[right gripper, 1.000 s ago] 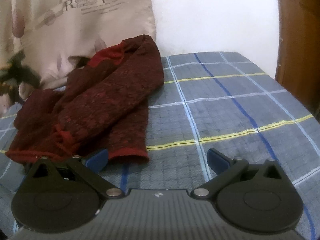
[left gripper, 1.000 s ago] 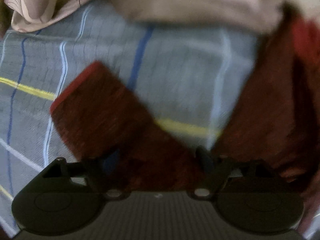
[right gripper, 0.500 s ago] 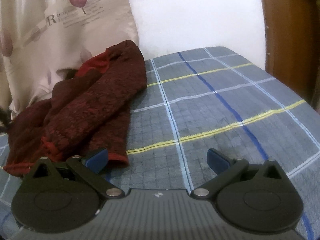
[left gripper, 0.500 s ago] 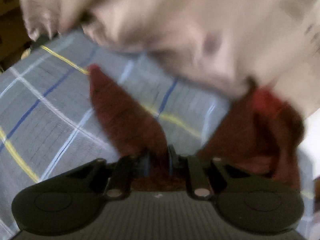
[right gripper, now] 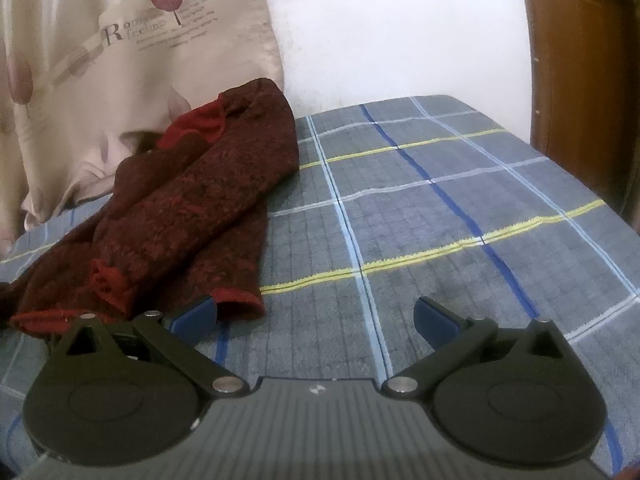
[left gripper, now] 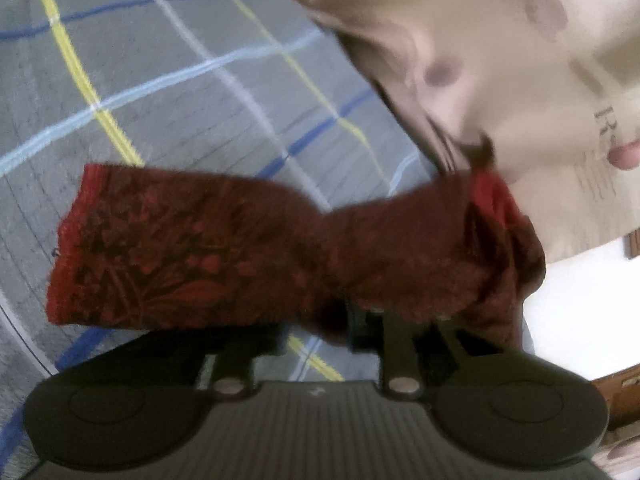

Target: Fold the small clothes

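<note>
Within the last second the maroon sweater's sleeve point(left gripper: 180, 256) had been clamped and lifted off the bed point(left gripper: 160, 92) by the left tongs point(left gripper: 320, 320), starting a fold, while the right tongs point(right gripper: 316, 316) were held wide, the sweater's body point(right gripper: 192, 208) lying ahead-left of them.

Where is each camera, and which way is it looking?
Left wrist: on the left gripper, tilted over the checked bedsheet; its black fingers pinch the red sweater.
Right wrist: on the right gripper, low over the bed, facing the wall; its blue fingertips show, spread apart.
Both see the sweater, sheet and beige curtain.
</note>
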`<state>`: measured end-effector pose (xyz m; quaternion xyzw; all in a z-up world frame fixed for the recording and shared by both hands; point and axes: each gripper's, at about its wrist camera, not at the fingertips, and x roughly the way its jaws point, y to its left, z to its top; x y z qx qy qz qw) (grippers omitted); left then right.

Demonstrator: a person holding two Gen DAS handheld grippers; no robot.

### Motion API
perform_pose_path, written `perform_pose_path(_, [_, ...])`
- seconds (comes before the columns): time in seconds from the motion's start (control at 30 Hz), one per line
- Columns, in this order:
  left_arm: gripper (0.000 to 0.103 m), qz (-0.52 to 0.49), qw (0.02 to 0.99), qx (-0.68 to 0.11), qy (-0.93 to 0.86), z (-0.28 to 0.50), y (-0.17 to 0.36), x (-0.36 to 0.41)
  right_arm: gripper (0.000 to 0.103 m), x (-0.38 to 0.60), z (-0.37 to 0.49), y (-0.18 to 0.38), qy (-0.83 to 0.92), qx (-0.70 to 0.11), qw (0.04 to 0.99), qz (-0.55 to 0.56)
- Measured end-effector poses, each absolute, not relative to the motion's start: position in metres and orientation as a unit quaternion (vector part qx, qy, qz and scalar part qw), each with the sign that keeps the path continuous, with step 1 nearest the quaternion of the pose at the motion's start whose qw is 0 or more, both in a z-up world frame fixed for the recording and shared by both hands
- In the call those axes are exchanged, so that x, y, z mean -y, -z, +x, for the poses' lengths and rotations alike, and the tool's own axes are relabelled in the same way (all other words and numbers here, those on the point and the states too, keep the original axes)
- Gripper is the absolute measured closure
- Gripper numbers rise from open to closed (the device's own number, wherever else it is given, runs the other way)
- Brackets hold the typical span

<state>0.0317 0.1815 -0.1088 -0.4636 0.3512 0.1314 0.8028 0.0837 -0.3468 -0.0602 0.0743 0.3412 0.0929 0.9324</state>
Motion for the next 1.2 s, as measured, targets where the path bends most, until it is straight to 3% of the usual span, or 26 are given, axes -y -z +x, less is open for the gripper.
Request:
perform_pose_path(0.07, [0.047,-0.478,0.790,-0.361,-0.127,0.033,0.117,-0.181,0.000,0.348,0.082,0.061,-0.092,-0.344,0.931,0.078])
perform_pose_path(0.13, [0.038,-0.503,0.782,-0.348,-0.124,0.033,0.121,-0.180,0.000,0.349,0.081,0.062,-0.091,-0.345,0.931,0.079])
perform_pose_path(0.2, [0.037,-0.498,0.788,-0.338,-0.132,0.034,0.121,-0.176,0.000,0.349,0.080,0.061,-0.093,-0.344,0.931,0.078])
perform_pose_path(0.23, [0.038,-0.491,0.792,-0.337,-0.133,0.036,0.121,-0.174,0.000,0.349,0.079,0.061,-0.093,-0.343,0.932,0.077])
perform_pose_path(0.27, [0.047,-0.490,0.794,-0.334,-0.136,0.037,0.121,-0.174,0.000,0.350,0.079,0.061,-0.091,-0.342,0.932,0.076])
perform_pose_path(0.3, [0.062,-0.485,0.797,-0.332,-0.142,0.039,0.121,-0.174,0.000,0.350,0.079,0.061,-0.090,-0.343,0.932,0.077])
perform_pose_path(0.33, [0.084,-0.469,0.802,-0.339,-0.148,0.045,0.118,-0.174,0.000,0.351,0.079,0.061,-0.090,-0.343,0.932,0.079])
perform_pose_path(0.4, [0.090,-0.435,0.825,-0.321,-0.165,0.052,0.105,-0.176,0.000,0.352,0.079,0.061,-0.090,-0.345,0.931,0.082])
perform_pose_path(0.7, [0.092,-0.240,0.939,-0.093,-0.230,0.091,-0.049,-0.227,0.000,0.350,0.079,0.055,-0.083,-0.342,0.934,0.068])
perform_pose_path(0.8, [0.092,-0.185,0.951,-0.024,-0.247,0.101,-0.074,-0.240,0.000,0.347,0.083,0.058,-0.077,-0.347,0.932,0.067])
perform_pose_path(0.9, [0.092,-0.211,0.937,-0.027,-0.277,0.112,-0.053,-0.265,0.000,0.342,0.087,0.064,-0.079,-0.359,0.927,0.073])
perform_pose_path(1.1, [0.092,-0.307,0.877,-0.113,-0.352,0.134,0.056,-0.321,0.000,0.324,0.092,0.068,-0.092,-0.369,0.923,0.058])
perform_pose_path(1.2, [0.092,-0.346,0.856,-0.101,-0.371,0.115,0.085,-0.327,0.000,0.319,0.095,0.062,-0.107,-0.367,0.922,0.053])
